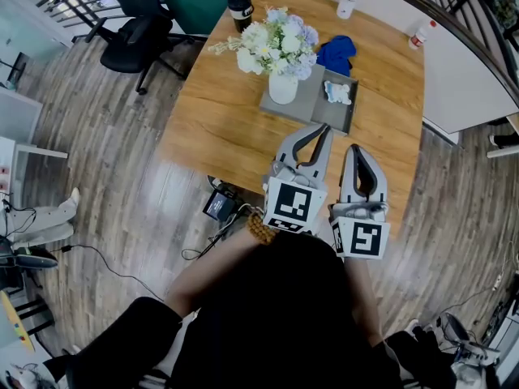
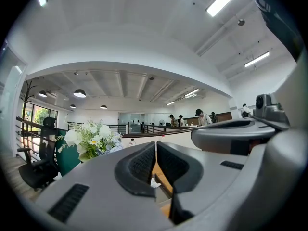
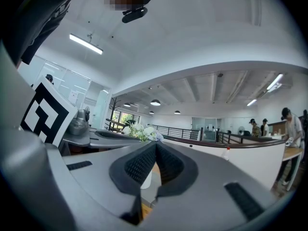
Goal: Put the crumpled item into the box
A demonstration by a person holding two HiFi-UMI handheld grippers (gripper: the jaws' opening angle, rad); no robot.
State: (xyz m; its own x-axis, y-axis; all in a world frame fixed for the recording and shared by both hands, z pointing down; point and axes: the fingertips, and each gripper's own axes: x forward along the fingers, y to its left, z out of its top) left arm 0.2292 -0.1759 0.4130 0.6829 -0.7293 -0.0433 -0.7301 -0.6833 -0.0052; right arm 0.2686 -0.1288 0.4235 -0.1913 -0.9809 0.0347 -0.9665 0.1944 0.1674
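A crumpled white item [image 1: 338,92] lies in the right half of a flat grey box [image 1: 349,114] on the wooden table [image 1: 219,128]. Through the left gripper view a bit of it [image 2: 154,182] shows below the jaws. Both grippers hover side by side over the table's near edge, pointing at the box. My left gripper [image 1: 326,128] [image 2: 156,144] is shut with nothing in it, its tip just short of the box. My right gripper [image 1: 354,147] [image 3: 155,144] is also shut and empty, a little nearer to me.
A white vase of flowers [image 1: 280,49] [image 2: 91,138] [image 3: 142,133] stands on the box's left half. Behind lie a blue cloth [image 1: 336,53], a black cup [image 1: 239,8] and two bottles [image 1: 347,0] [image 1: 418,35]. An office chair [image 1: 134,35] stands left of the table.
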